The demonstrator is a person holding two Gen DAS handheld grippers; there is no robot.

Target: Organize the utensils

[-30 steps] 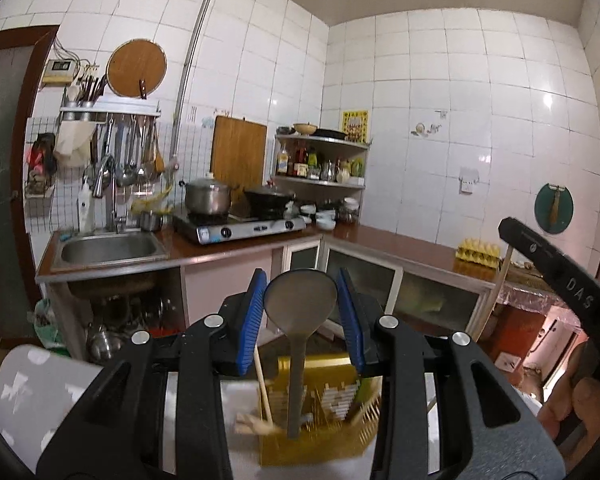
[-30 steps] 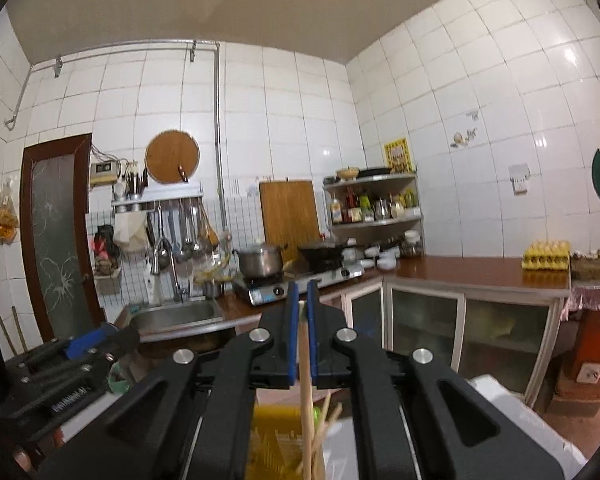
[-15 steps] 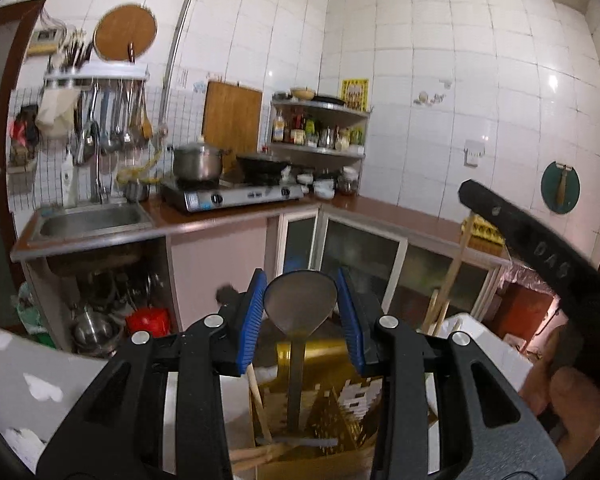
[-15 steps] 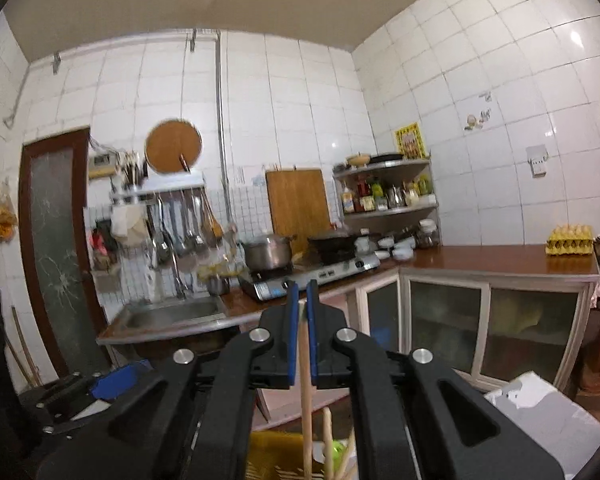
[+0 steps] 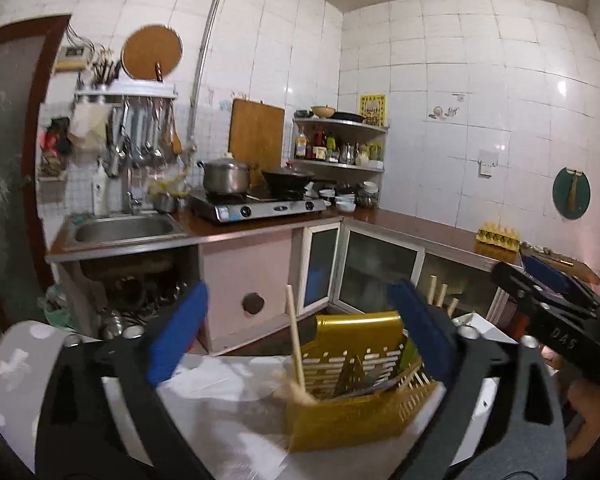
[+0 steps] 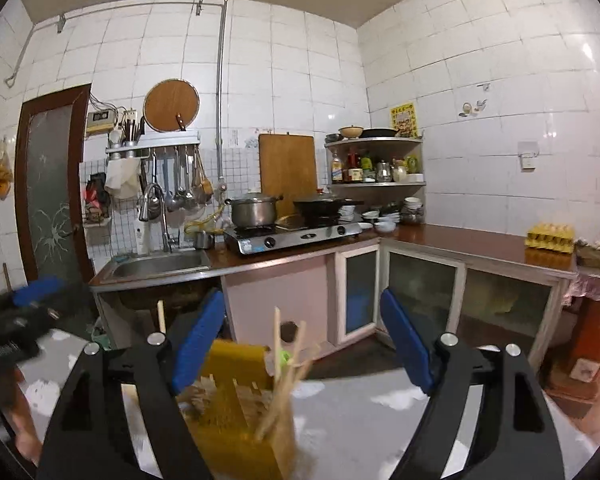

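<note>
Tiled kitchen, sink (image 6: 160,265) and stove (image 6: 296,236) along the counter. Yellow basket (image 5: 356,396) sits on the white tabletop (image 6: 364,420); left gripper (image 5: 296,332) and right gripper (image 6: 304,340) just opened wide, nothing between the jaws.

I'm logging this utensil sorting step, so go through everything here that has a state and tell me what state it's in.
Left gripper: open, jaws just opened, nothing gripped.
Right gripper: open, jaws just opened, nothing gripped.
Yellow utensil basket: upright, holding utensils.
Wooden chopsticks: standing tilted in the basket, released.
Pot: lidded, on the stove.
Cabinet doors: shut.
</note>
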